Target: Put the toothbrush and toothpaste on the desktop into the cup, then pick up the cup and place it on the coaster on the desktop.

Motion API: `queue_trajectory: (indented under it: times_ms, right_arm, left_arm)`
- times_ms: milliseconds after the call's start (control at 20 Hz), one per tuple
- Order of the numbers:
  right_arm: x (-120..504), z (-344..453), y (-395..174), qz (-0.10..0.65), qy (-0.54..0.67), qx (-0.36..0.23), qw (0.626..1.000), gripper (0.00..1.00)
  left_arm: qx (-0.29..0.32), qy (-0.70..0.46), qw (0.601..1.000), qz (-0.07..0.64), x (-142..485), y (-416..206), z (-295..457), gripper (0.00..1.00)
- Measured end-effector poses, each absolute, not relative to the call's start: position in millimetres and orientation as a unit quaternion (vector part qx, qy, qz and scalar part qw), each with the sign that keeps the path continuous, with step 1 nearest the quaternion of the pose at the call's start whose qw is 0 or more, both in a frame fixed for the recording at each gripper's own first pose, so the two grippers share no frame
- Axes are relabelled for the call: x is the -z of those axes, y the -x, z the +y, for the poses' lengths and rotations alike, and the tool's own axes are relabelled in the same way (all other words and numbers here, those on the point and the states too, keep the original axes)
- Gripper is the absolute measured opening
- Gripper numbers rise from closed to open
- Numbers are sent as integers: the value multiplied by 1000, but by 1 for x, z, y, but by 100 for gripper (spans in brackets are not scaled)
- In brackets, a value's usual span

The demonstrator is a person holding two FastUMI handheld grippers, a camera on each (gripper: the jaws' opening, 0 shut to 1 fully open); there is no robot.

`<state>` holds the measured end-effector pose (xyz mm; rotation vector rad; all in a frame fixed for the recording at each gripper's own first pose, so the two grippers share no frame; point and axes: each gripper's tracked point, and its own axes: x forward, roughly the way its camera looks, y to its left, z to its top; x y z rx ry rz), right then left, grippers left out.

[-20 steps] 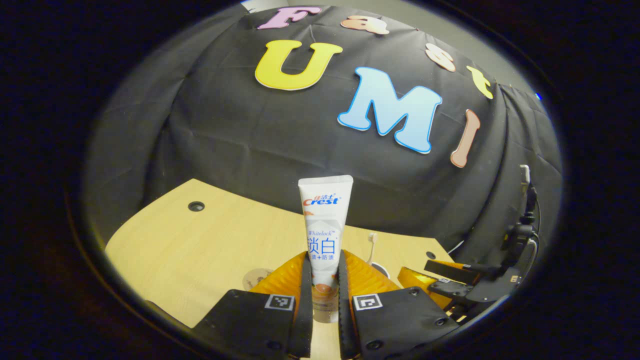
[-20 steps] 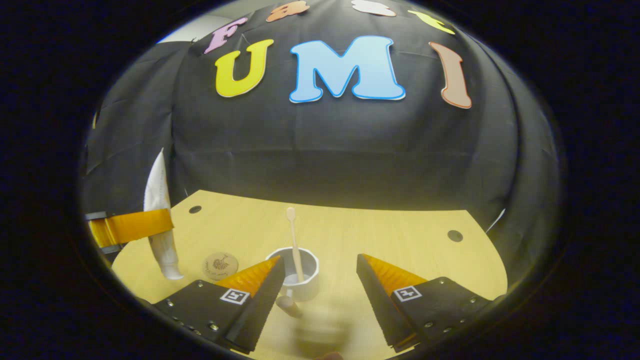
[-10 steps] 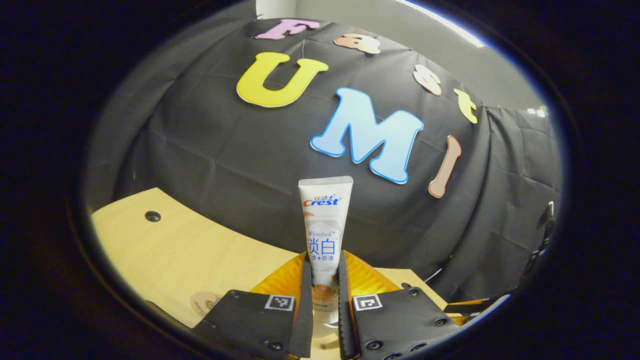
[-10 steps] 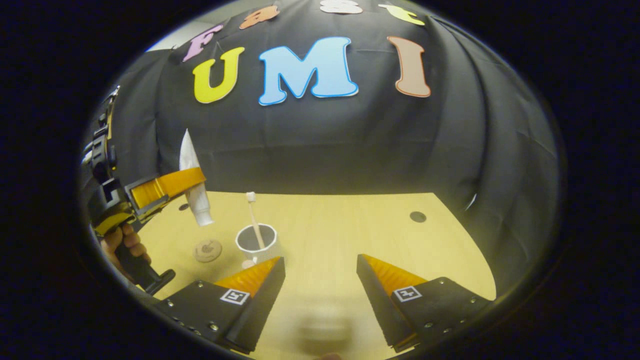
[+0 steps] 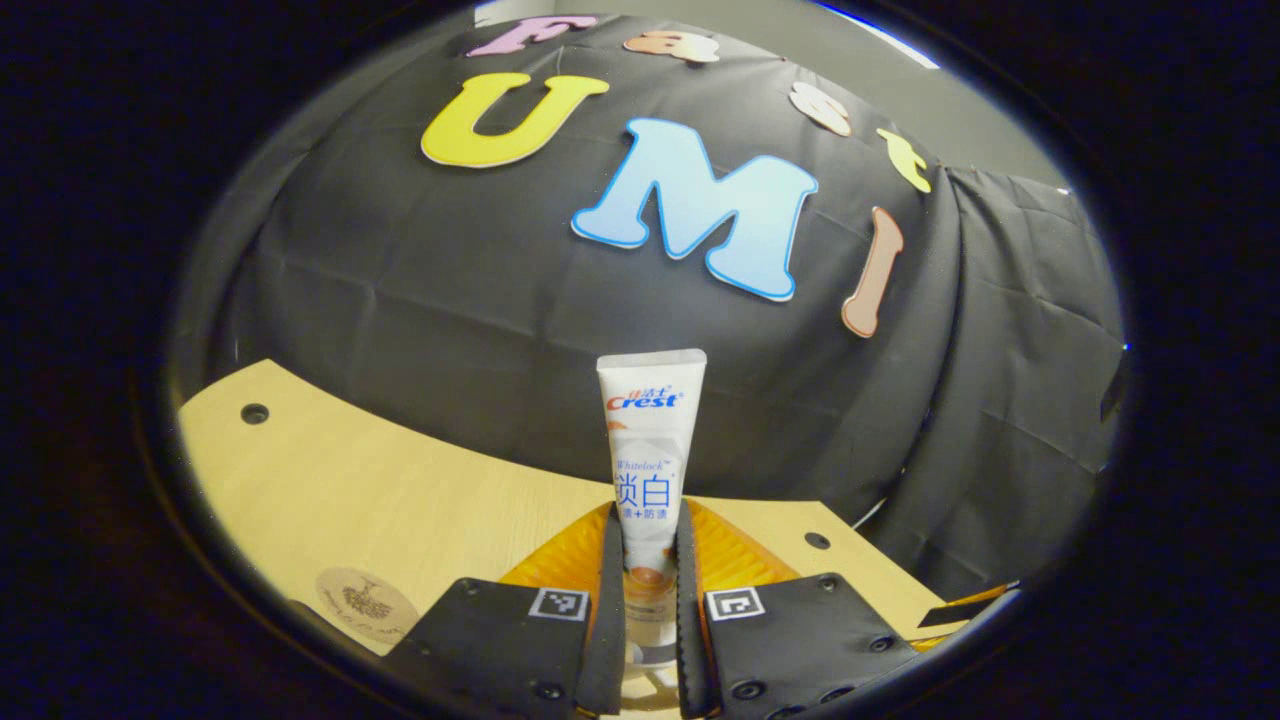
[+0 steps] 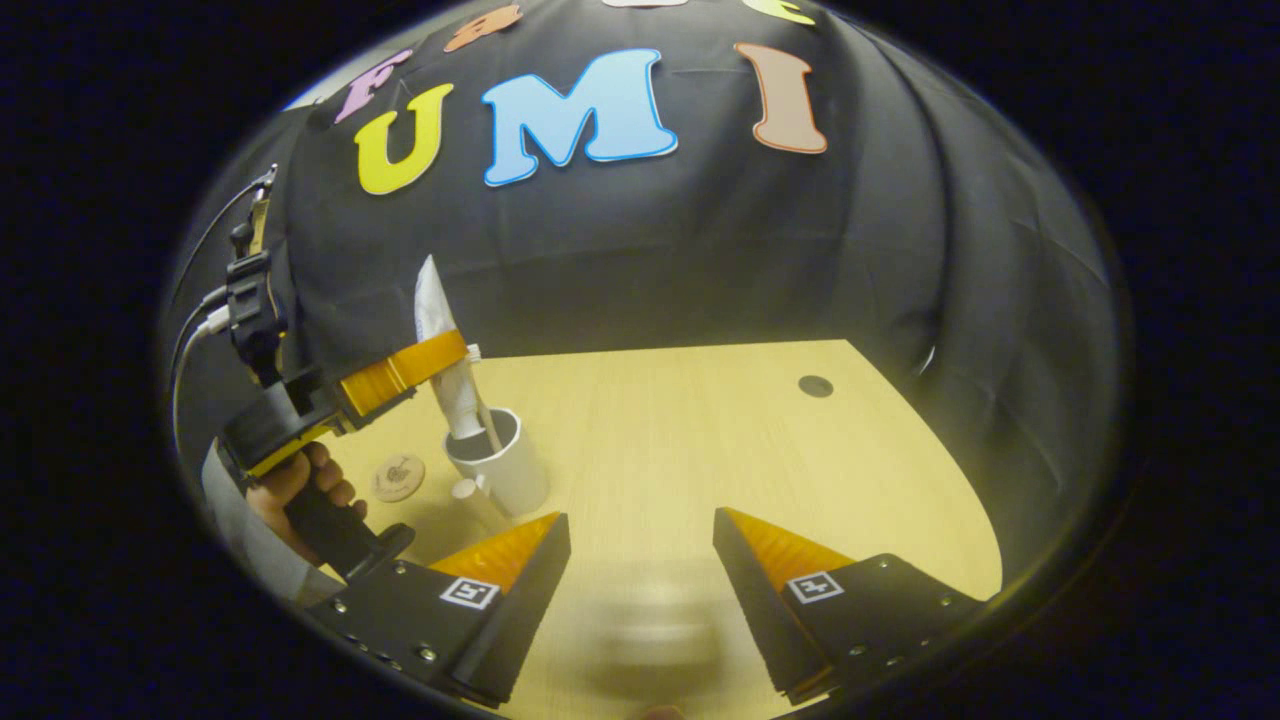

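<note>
Left gripper view looks along its own two fingers, which press from both sides on the lower body of the toothpaste (image 5: pixel 650 470), so the left gripper (image 5: pixel 648 610) pinches the tube and holds it upright, flat crimped end up, against the black cloth wall. Below and around it lies the desktop (image 5: pixel 400 500), a pale wood surface with a curved far edge that meets the cloth; a small dark hole sits near the far left edge and another near the right edge. The coaster (image 5: pixel 366 603), a round disc with a printed motif, lies flat on the wood at lower left, just beside the gripper body. Right gripper view shows the same hold from the side: the left gripper (image 6: pixel 405 365) reaches in from the left, gripped from below by a hand (image 6: pixel 300 490) with a pale sleeve behind it, and the toothpaste (image 6: pixel 445 350) hangs tilted with its lower end at the mouth of the cup (image 6: pixel 500 460). The toothbrush (image 6: pixel 480 400) stands inside the cup, its head just behind the tube. The cup stands on the desktop (image 6: pixel 700 440), near the coaster (image 6: pixel 398 477) but apart from it. The right gripper (image 6: pixel 640 545) hovers over the near part of the wood with its fingers spread wide and nothing between them. To the right of the cup the wood runs bare up to its curved edge.
</note>
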<state>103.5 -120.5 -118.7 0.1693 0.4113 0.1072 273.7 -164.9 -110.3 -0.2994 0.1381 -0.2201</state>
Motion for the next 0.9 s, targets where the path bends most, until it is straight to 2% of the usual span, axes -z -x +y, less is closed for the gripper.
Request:
queue_trajectory:
  times_ms: [250, 350, 450, 650, 700, 900]
  right_arm:
    - [122, -120, -94, 213, -87, -50, 972, 89]
    - [124, -118, -91, 218, -93, -48, 970, 89]
    - [126, -114, -88, 223, -97, -46, 969, 89]
    - [120, -99, -84, 220, -96, -50, 969, 89]
    - [118, -96, -83, 218, -92, -51, 970, 89]
    - [108, -80, -82, 208, -73, -62, 973, 89]
  left_arm:
    - [102, 113, 986, 74, 129, -276, -162, 29]
    - [110, 99, 986, 78, 134, -271, -165, 37]
    - [125, 98, 984, 84, 136, -265, -168, 40]
    - [127, 104, 982, 89, 133, -255, -163, 68]
    - [124, 102, 983, 88, 129, -254, -159, 87]
    - [115, 105, 984, 87, 118, -238, -143, 89]
